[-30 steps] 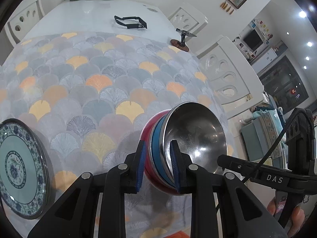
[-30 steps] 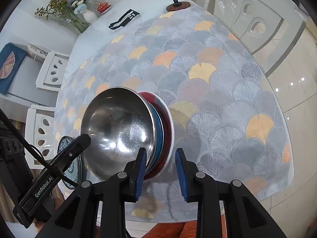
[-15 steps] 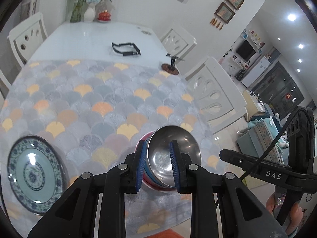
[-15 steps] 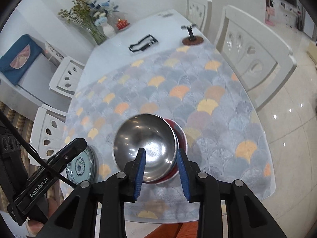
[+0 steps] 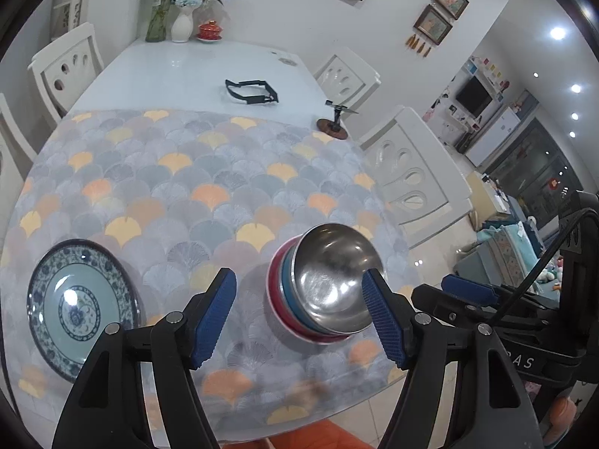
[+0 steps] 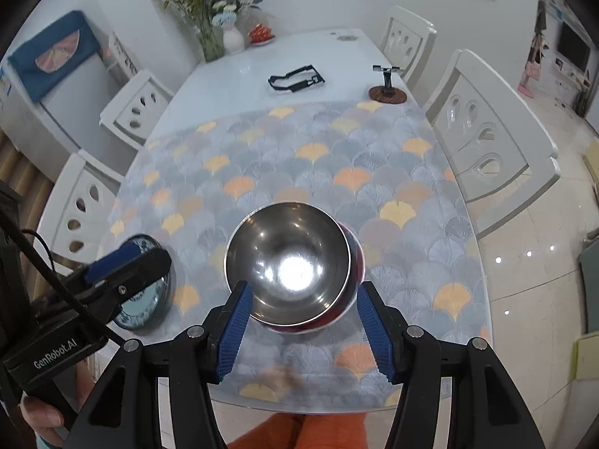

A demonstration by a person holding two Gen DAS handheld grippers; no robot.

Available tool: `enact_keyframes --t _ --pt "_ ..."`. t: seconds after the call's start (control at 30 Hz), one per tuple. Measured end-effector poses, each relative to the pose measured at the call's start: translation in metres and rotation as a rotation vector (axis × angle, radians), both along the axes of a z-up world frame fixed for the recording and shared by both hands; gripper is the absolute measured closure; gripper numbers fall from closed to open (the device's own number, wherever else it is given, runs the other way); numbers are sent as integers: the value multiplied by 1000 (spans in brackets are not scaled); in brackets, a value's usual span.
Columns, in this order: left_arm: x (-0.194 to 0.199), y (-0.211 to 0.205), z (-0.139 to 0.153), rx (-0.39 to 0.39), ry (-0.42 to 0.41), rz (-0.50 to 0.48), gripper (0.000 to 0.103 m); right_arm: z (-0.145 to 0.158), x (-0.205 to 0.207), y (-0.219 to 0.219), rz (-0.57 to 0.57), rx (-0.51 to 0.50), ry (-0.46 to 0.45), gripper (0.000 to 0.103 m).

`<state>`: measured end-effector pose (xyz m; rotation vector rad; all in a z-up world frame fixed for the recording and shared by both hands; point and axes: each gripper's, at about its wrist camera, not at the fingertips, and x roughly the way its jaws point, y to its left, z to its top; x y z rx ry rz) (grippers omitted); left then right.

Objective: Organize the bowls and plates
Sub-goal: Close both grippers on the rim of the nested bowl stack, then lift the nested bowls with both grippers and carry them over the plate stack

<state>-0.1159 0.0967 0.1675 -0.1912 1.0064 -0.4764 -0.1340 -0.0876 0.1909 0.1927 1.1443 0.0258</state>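
A steel bowl [image 5: 333, 273] sits nested in a blue bowl [image 5: 287, 280] and a red bowl [image 5: 275, 292] on the patterned table mat [image 5: 187, 187], near the table's front edge. The stack also shows in the right wrist view [image 6: 288, 262]. A blue-and-white patterned plate [image 5: 80, 307] lies at the left on the mat, partly hidden behind the left gripper in the right wrist view [image 6: 146, 303]. My left gripper [image 5: 299, 318] is open and empty, above and in front of the stack. My right gripper [image 6: 303, 333] is open and empty, just in front of the stack.
A black frame-like object [image 5: 252, 91] and a small stand on a round wooden base [image 5: 333, 123] lie further back on the white table. A vase of flowers [image 5: 183, 11] and a red lidded cup [image 5: 209, 31] stand at the far end. White chairs [image 5: 408, 172] surround the table.
Both grippers opened and let go of the bowl stack, then pulled back and up. The stack now rests on the mat.
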Motion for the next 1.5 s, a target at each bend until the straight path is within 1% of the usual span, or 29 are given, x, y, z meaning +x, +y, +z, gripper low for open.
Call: enact_keyframes --t 0.1,0.27,0.37,0.47,0.63,0.67,0.77,0.93,1.07,1.13,1.3,1.43,1.5 --pt "1 -1 -4 4 9 6 35 -6 5 -3 5 -5 18 45" --pt "13 -9 -19 5 63 9 35 -19 16 -12 7 5 54 45" --pt "19 -18 -26 16 88 -5 35 -24 22 -19 11 3 72 45" --pt "25 -29 -35 45 109 -17 35 -28 29 -27 13 6 81 45" --pt "33 -37 -50 61 135 -35 35 -44 43 -40 6 76 112 45" --pt "35 -38 -54 64 145 -31 37 -48 45 -42 8 95 117 45" --pt "41 -38 -68 40 197 -14 37 -60 48 -48 10 138 137 45" --pt "44 -36 -86 23 244 1 37 -83 56 -53 7 182 173 45" --pt "47 -31 -98 -36 287 23 37 -96 62 -54 23 183 189 45" --pt "48 -29 -103 -48 298 30 39 -103 65 -54 23 193 199 45" --pt "50 -26 -111 -73 315 38 40 -118 70 -56 25 235 219 45" --pt "51 -24 -119 -113 341 45 43 -128 71 -55 25 270 231 45" --pt "52 -23 -123 -138 358 46 49 -132 71 -56 19 294 232 45"
